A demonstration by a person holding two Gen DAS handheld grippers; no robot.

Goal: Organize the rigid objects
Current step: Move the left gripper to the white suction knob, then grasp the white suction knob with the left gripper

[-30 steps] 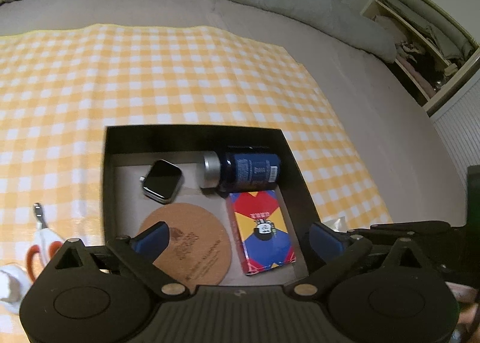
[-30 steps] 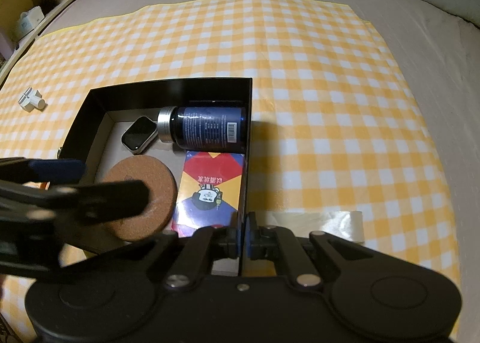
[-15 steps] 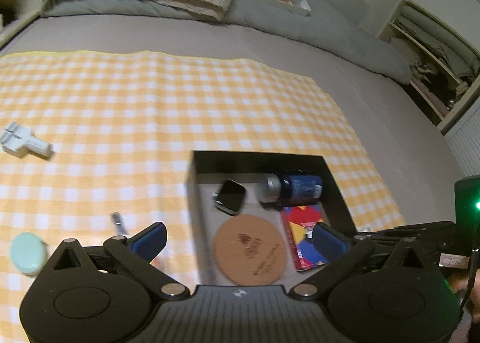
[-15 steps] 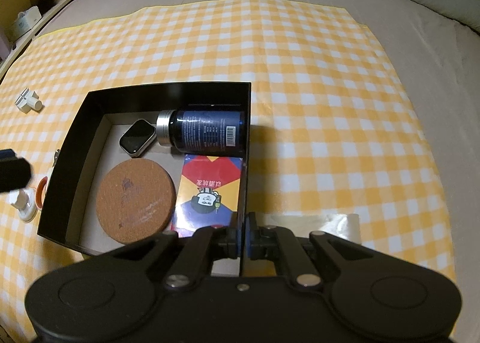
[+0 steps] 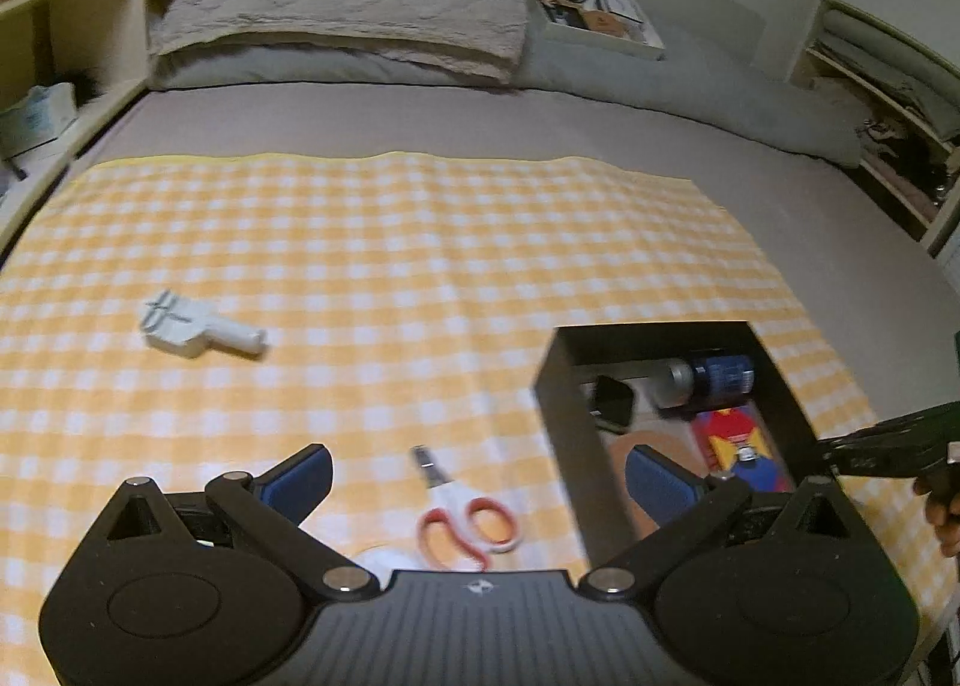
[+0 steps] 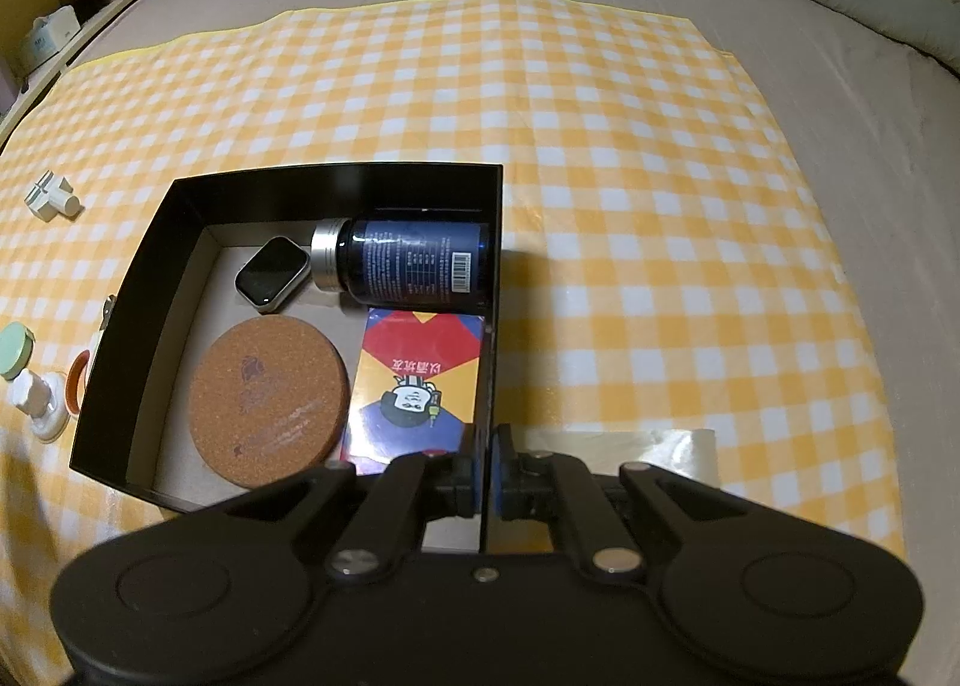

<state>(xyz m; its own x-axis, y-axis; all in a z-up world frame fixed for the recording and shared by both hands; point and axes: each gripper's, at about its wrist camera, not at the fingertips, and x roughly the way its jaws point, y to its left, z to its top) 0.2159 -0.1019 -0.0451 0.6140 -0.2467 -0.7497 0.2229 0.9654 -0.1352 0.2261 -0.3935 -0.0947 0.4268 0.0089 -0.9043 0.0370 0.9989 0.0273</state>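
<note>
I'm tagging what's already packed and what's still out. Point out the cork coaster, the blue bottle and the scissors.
cork coaster (image 6: 269, 399), right wrist view, centre of its top face.
blue bottle (image 6: 420, 264), right wrist view, middle of its label.
scissors (image 5: 465, 521), left wrist view, orange handle loops.

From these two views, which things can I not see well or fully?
- Scissors: left wrist view, handles partly cut by the left gripper body; right wrist view, mostly behind the black box wall.
- Cork coaster: left wrist view, mostly hidden by the box wall and a gripper finger.
- Coaster print: right wrist view, too faint to read.
</note>
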